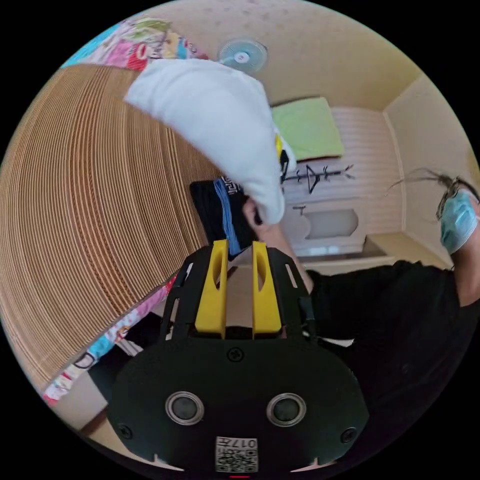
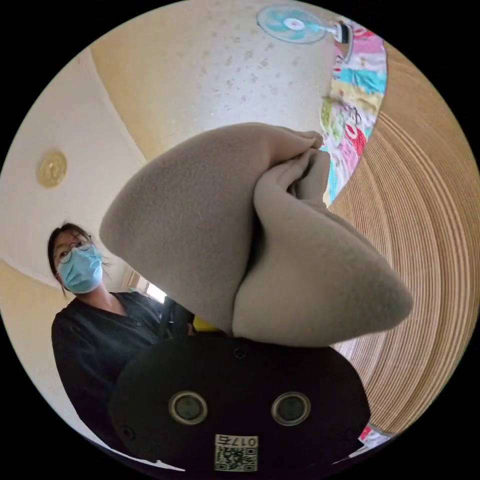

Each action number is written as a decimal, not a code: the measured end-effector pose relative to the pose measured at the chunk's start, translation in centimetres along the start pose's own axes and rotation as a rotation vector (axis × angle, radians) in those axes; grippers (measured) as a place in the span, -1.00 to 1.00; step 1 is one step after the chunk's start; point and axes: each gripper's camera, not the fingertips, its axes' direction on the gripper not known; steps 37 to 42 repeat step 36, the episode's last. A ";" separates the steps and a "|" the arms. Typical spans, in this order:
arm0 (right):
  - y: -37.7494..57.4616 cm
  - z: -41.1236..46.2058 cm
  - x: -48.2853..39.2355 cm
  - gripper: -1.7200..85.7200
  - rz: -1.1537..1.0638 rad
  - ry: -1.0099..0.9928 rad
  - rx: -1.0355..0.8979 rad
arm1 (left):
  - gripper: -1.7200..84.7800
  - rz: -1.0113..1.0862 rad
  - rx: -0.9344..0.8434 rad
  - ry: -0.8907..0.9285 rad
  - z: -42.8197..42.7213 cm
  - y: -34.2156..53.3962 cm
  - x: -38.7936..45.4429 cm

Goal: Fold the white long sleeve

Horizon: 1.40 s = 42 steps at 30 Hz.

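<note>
White long sleeve (image 2: 240,240) bunches over the right gripper (image 2: 220,327), jaws hidden; left gripper (image 1: 239,250) jaws slightly spread, empty, above the woven mat (image 1: 90,200).

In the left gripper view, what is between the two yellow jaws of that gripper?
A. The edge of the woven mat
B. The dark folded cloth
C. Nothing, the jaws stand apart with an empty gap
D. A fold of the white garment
C. The left gripper has its yellow jaws apart with only open space between them; the white garment hangs further off, above the woven mat.
</note>
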 end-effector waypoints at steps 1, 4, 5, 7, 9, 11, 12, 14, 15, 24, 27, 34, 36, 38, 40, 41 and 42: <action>-0.4 -1.6 -1.3 -0.57 -0.026 0.007 0.019 | -0.78 0.033 -0.027 -0.039 0.2 0.1 1.1; -0.7 -9.5 -5.4 -0.61 -0.088 0.078 0.086 | -0.81 0.097 -0.077 -0.144 0.7 1.0 3.2; -0.2 -12.6 -6.0 -0.62 -0.071 0.124 0.122 | -0.81 0.097 -0.100 -0.165 1.0 1.3 3.6; 1.5 -17.0 -6.0 -0.64 -0.055 0.228 0.177 | -0.81 0.080 -0.121 -0.166 1.2 1.8 4.0; 4.9 -22.8 -2.8 -0.67 0.124 0.368 0.266 | -0.81 0.067 -0.127 -0.169 1.3 2.2 4.4; 8.4 -26.3 -0.1 -0.70 0.386 0.612 0.317 | -0.82 0.088 -0.151 -0.213 1.7 2.5 5.2; 10.7 -27.7 0.1 -0.72 0.449 0.664 0.367 | -0.82 0.104 -0.160 -0.232 1.9 2.6 5.5; 13.3 -29.1 -0.4 -0.73 0.467 0.556 0.504 | -0.81 0.140 -0.205 -0.297 2.7 2.7 6.5; 14.4 -29.1 -1.2 -0.73 0.480 0.528 0.580 | -0.82 0.145 -0.212 -0.302 2.8 2.7 6.6; 19.0 -22.6 -10.5 -0.82 0.670 0.949 0.672 | -0.95 0.048 -0.156 -0.403 -0.9 4.6 5.3; 20.0 -18.4 -10.7 -0.83 0.689 1.068 0.656 | -0.98 0.024 -0.276 -0.454 -2.0 6.9 3.3; 16.3 -4.6 -0.2 -0.78 1.002 0.981 0.058 | -0.98 -0.187 -0.349 -0.444 -6.2 17.1 -5.7; 14.4 1.4 2.4 -0.72 1.049 1.058 -0.211 | -0.97 -0.282 -0.242 -0.429 -8.5 20.2 -8.3; 14.4 1.4 2.4 -0.72 1.049 1.058 -0.211 | -0.97 -0.282 -0.242 -0.429 -8.5 20.2 -8.3; 14.4 1.4 2.4 -0.72 1.049 1.058 -0.211 | -0.97 -0.282 -0.242 -0.429 -8.5 20.2 -8.3; 14.4 1.4 2.4 -0.72 1.049 1.058 -0.211 | -0.97 -0.282 -0.242 -0.429 -8.5 20.2 -8.3; 14.4 1.4 2.4 -0.72 1.049 1.058 -0.211 | -0.97 -0.282 -0.242 -0.429 -8.5 20.2 -8.3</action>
